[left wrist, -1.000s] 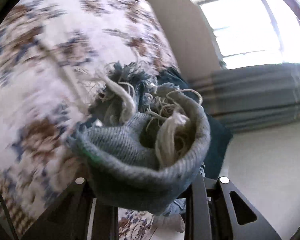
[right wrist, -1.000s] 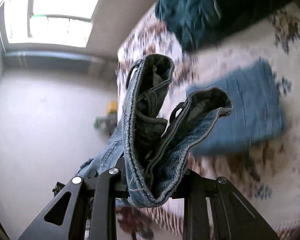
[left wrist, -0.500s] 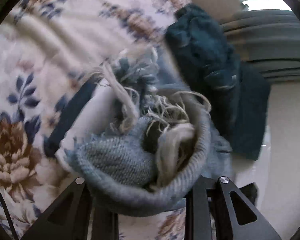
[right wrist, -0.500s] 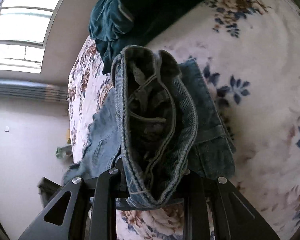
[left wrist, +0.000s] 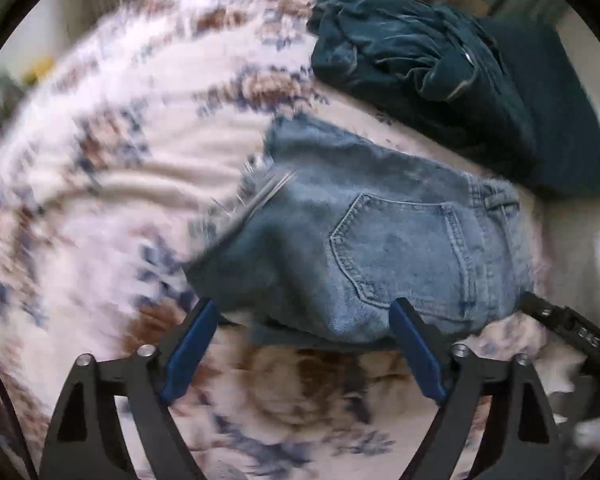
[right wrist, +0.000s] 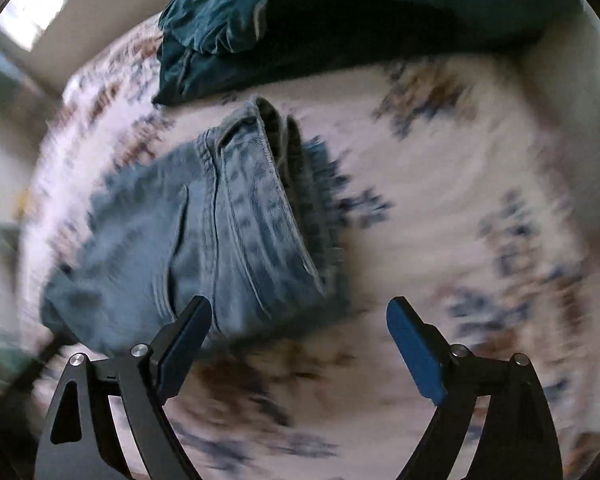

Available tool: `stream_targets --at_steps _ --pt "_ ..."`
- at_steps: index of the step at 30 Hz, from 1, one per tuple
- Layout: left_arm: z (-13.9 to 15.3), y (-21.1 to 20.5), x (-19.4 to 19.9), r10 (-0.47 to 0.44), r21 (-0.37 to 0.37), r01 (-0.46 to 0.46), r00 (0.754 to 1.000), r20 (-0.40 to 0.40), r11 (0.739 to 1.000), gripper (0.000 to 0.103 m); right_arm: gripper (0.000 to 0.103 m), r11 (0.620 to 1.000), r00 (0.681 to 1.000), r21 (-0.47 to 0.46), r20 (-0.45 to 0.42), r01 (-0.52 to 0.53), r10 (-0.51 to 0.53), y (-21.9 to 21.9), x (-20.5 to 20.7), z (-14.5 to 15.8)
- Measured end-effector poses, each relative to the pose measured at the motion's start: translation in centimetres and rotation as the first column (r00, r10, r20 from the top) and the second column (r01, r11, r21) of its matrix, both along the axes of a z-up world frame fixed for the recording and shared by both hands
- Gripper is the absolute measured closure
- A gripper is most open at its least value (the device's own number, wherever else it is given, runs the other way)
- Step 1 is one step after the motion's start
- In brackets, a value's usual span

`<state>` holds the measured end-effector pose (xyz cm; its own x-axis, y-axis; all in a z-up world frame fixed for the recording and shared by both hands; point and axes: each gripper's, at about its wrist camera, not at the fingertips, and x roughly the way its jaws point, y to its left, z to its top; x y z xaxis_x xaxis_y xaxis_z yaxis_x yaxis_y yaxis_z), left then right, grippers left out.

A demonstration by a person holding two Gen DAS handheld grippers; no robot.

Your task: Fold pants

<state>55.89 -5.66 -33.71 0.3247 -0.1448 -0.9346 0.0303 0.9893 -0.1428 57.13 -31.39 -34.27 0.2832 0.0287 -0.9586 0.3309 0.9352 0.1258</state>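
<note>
The light blue jeans (left wrist: 380, 232) lie folded on the floral bedspread (left wrist: 112, 184), back pocket up, frayed hem at their left. My left gripper (left wrist: 304, 344) is open and empty, just in front of their near edge. In the right wrist view the jeans (right wrist: 204, 232) lie with the waistband on their right side. My right gripper (right wrist: 300, 344) is open and empty, its left finger (right wrist: 184, 340) at the jeans' near edge. The other gripper's black body (left wrist: 572, 332) shows at the right of the left wrist view.
A dark teal garment (left wrist: 440, 72) lies bunched on the bed behind the jeans; it also shows in the right wrist view (right wrist: 300, 20). The bedspread (right wrist: 460, 200) stretches to the right of the jeans. A wall and a window (right wrist: 32, 12) are at the far left.
Both grippers have let go of the jeans and opened. The jeans, held up bunched in both grippers before, now lie folded on the bed. Both grippers have pulled back.
</note>
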Motion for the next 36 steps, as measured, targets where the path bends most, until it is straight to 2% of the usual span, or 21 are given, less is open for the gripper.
stream_targets --at_steps 1,3,5,12,16,22,27,30,36 --pt "0.8 -0.3 -0.6 -0.019 0.060 0.018 1.000 0.012 0.998 0.015 0.011 0.997 1.000 -0.072 -0.008 -0.012 0.011 0.8 -0.9 1.0" --pt "1.5 -0.6 -1.2 -0.039 0.141 0.035 0.999 0.026 0.989 0.015 0.011 0.990 1.000 -0.141 0.002 -0.011 0.011 1.8 -2.6 3.0" --pt "3.3 -0.8 -2.3 -0.057 0.167 0.050 0.998 0.040 0.985 0.015 0.011 0.984 1.000 -0.180 0.015 0.000 0.002 2.3 -4.4 5.0" --pt "10.7 -1.4 -8.0 -0.093 0.182 0.069 0.987 0.127 0.981 0.015 0.011 0.976 0.992 -0.216 0.127 0.030 -0.003 2.8 -12.2 14.9" --pt "15.7 -1.6 -13.1 -0.099 0.179 0.063 0.975 0.199 0.982 0.015 0.011 0.968 0.980 -0.249 0.197 0.020 0.030 3.6 -17.0 20.4" --pt "22.6 -1.7 -21.1 -0.099 0.162 0.053 0.954 0.284 0.985 0.015 0.011 0.968 0.959 -0.250 0.276 0.009 0.062 4.5 -25.3 28.4" --pt "27.0 -0.7 -26.6 -0.079 0.140 0.034 0.940 0.333 0.990 0.015 0.011 0.971 0.945 -0.238 0.316 -0.001 0.079 5.5 -33.0 34.2" --pt "29.4 -0.2 -29.4 -0.091 0.130 0.047 0.931 0.354 0.990 0.015 0.011 0.963 0.934 -0.268 0.342 -0.006 0.101 6.3 -37.1 37.2" --pt "33.7 1.3 -34.5 -0.104 0.146 0.046 0.901 0.420 0.988 0.015 0.011 0.958 0.908 -0.285 0.401 0.002 0.118 8.2 -43.9 43.1"
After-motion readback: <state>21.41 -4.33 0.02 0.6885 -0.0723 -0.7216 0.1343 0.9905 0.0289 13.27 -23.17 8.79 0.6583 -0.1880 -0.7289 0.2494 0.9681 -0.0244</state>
